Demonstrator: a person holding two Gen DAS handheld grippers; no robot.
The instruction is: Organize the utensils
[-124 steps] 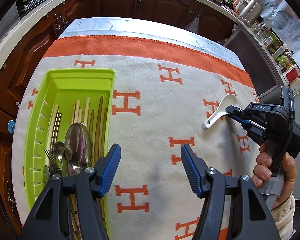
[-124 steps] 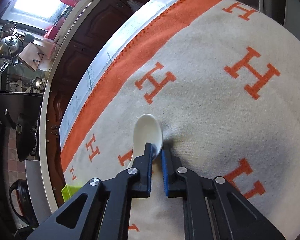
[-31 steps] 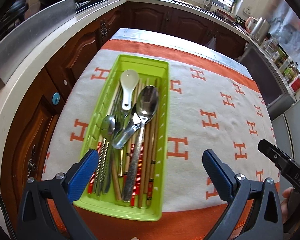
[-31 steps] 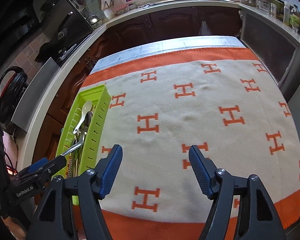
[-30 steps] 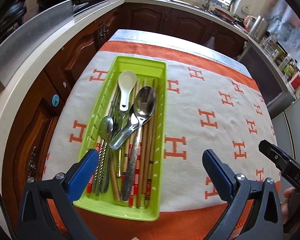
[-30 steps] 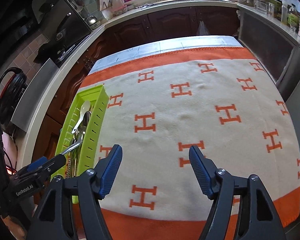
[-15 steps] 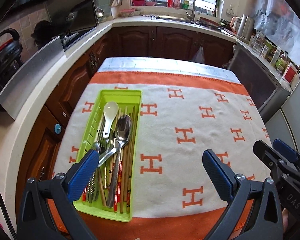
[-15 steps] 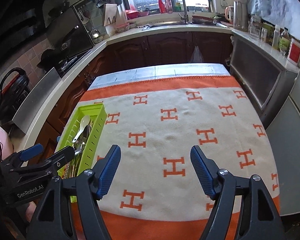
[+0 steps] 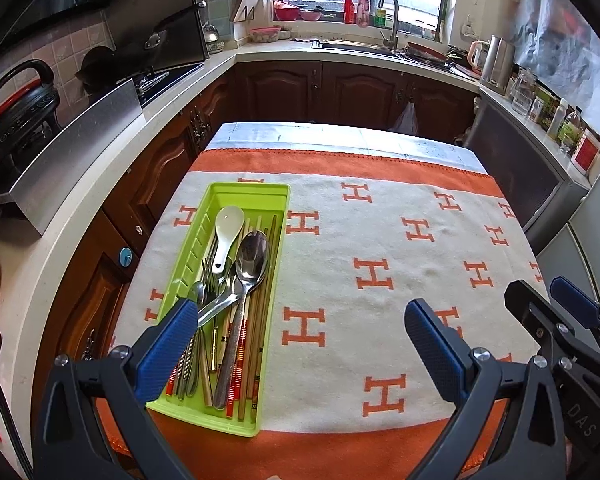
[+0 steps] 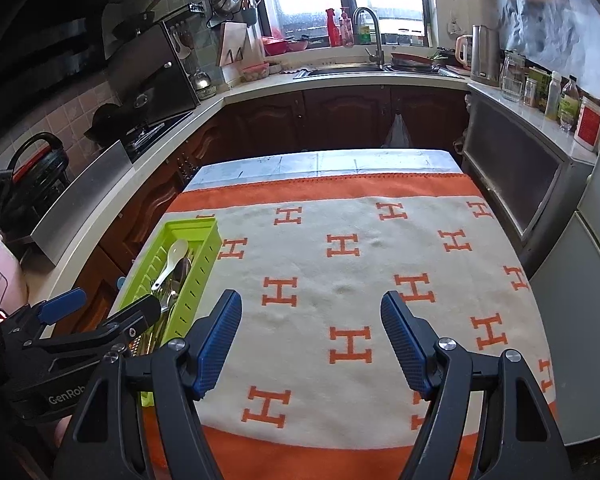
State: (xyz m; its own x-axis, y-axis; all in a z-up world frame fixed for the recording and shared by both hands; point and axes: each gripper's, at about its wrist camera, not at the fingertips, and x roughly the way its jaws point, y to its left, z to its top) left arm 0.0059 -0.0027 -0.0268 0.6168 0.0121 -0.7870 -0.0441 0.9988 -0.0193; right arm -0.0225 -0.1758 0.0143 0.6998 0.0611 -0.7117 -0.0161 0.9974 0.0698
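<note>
1. Left gripper [image 9: 300,348]: jaws spread wide, empty, above the cloth [image 9: 380,240].
2. Right gripper [image 10: 312,340]: jaws spread wide, empty.
3. Green tray [image 9: 278,248] at 10 o'clock of the left gripper; chopsticks [image 9: 260,320], metal spoon [image 9: 252,260], white spoon [image 9: 226,232] inside.

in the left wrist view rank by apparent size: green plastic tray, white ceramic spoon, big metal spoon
1. Green plastic utensil tray, clearly the largest.
2. Large silver metal spoon, long handle included.
3. White ceramic soup spoon, the shortest, though it lies slightly farther from the camera.
</note>
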